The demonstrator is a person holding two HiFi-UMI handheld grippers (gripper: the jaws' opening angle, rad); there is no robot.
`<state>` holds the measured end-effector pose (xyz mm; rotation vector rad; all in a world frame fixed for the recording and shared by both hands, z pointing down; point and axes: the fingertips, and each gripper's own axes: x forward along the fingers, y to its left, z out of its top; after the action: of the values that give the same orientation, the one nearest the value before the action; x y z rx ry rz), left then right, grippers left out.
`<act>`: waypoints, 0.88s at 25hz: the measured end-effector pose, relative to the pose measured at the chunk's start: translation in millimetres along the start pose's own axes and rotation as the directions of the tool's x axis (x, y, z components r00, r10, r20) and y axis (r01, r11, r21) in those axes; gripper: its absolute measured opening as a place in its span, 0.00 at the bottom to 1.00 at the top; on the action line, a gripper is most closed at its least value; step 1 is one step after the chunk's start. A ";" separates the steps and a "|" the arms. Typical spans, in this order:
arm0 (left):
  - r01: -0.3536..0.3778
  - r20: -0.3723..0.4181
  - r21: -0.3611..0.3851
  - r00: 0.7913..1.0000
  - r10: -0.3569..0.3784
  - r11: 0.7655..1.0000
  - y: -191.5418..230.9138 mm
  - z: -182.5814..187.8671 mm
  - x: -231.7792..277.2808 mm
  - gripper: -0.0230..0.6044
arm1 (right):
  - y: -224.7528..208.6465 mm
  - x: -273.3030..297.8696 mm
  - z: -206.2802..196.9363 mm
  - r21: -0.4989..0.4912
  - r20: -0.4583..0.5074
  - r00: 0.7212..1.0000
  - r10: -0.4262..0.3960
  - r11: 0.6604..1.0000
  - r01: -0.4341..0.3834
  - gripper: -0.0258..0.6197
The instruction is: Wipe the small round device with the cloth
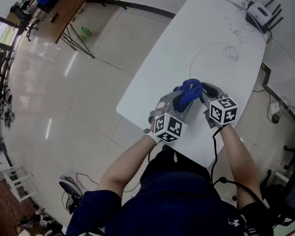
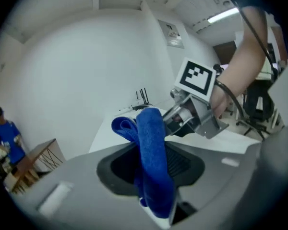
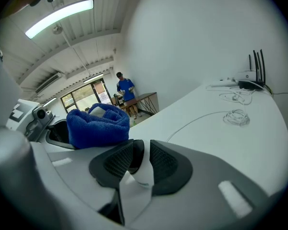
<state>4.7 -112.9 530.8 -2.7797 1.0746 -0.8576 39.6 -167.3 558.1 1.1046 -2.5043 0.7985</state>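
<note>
Right gripper (image 3: 141, 150) pads pinch the small round device (image 3: 141, 175), mostly hidden, only a dark-and-white edge showing; just left, left gripper (image 2: 151, 163) clamps the blue cloth (image 2: 151, 135), contact with device unclear; beyond on white table (image 3: 259, 150), coiled cable (image 3: 237, 116), router (image 3: 252, 83).

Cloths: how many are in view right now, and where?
1. The blue cloth is folded and clamped in the left gripper, held up beside the right gripper, which grips the small round device. All views show that same cloth. No other seen.
</note>
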 end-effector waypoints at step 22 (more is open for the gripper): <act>-0.053 -0.054 -0.999 0.996 -0.072 0.011 21.8 -112.1 35.7 0.26 | -5.2 1.6 2.6 0.025 0.008 1.000 -0.028 0.999 0.028 0.21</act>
<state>-44.0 -134.5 637.9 -3.7314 2.5377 0.0446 42.3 -172.6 558.7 1.1510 -2.4867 0.8206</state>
